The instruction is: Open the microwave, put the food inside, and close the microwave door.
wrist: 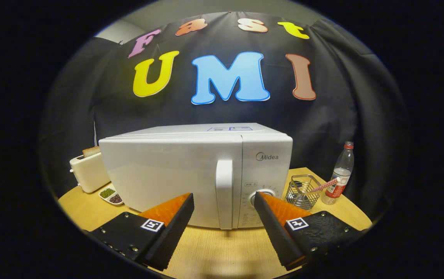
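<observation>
Tongs (224, 207) apart and empty, facing the shut microwave (195, 174).

Straight ahead, beyond the fingertips, stood the door handle (224, 193), upright, lined up with the gap between the fingers. The microwave sat on the wooden table (214, 252), door closed; I judged the handle the next target.

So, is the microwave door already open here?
No, the microwave door sits flush and shut, its handle just ahead of the open gripper, whose fingers touch nothing.
</observation>
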Action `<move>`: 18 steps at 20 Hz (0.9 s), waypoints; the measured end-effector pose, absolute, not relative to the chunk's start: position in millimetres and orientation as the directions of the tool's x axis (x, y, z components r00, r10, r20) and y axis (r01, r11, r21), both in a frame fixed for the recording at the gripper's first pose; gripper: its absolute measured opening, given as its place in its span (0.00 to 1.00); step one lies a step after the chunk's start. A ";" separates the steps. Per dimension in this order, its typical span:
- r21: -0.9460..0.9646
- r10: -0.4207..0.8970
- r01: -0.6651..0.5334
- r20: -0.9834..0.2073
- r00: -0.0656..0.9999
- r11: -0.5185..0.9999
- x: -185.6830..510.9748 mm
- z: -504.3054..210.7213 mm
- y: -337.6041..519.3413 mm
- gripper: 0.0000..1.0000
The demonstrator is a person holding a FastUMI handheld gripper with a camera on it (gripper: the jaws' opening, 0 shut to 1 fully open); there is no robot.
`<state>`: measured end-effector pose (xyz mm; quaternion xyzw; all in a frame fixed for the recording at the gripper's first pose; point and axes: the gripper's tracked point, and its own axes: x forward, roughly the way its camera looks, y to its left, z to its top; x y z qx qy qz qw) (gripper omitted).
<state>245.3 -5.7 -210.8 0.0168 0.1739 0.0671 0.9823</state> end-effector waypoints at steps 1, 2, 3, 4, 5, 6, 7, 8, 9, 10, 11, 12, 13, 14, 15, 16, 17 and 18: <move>0.057 0.136 -0.124 -0.348 0.927 0.991 247.9 -215.0 -4.6 0.98; 0.056 0.133 -0.121 -0.354 0.926 0.991 251.0 -218.0 -4.6 0.93; 0.057 0.134 -0.121 -0.360 0.923 0.991 253.1 -220.8 -2.9 0.85; 0.061 0.136 -0.123 -0.365 0.921 0.991 256.6 -222.7 -1.8 0.85; 0.059 0.130 -0.116 -0.366 0.922 0.991 259.5 -223.7 -2.0 0.80; 0.064 0.133 -0.117 -0.366 0.921 0.991 262.3 -224.0 -1.1 0.70; 0.073 0.140 -0.121 -0.370 0.919 0.990 264.7 -224.9 1.6 0.64; 0.080 0.143 -0.122 -0.371 0.917 0.989 266.9 -225.1 2.8 0.64; 0.072 0.128 -0.109 -0.373 0.919 0.991 268.9 -226.4 0.9 0.64; 0.064 0.113 -0.096 -0.370 0.922 0.993 271.8 -225.4 -3.5 0.58; 0.072 0.110 -0.089 -0.370 0.922 0.993 272.8 -225.3 -4.8 0.37; 0.082 0.110 -0.086 -0.372 0.921 0.993 274.1 -226.3 -4.6 0.36; 0.086 0.108 -0.082 -0.374 0.921 0.993 274.4 -226.7 -4.5 0.37; 0.088 0.105 -0.078 -0.377 0.920 0.993 274.5 -227.4 -4.7 0.37; 0.088 0.103 -0.075 -0.382 0.918 0.993 275.4 -228.8 -3.1 0.37; 0.076 0.093 -0.069 -0.384 0.919 0.995 277.9 -228.1 -3.2 0.30; 0.049 0.070 -0.055 -0.396 0.916 0.997 275.0 -229.7 -2.3 0.24; 0.030 0.053 -0.045 -0.397 0.916 0.999 275.8 -227.4 -3.4 0.24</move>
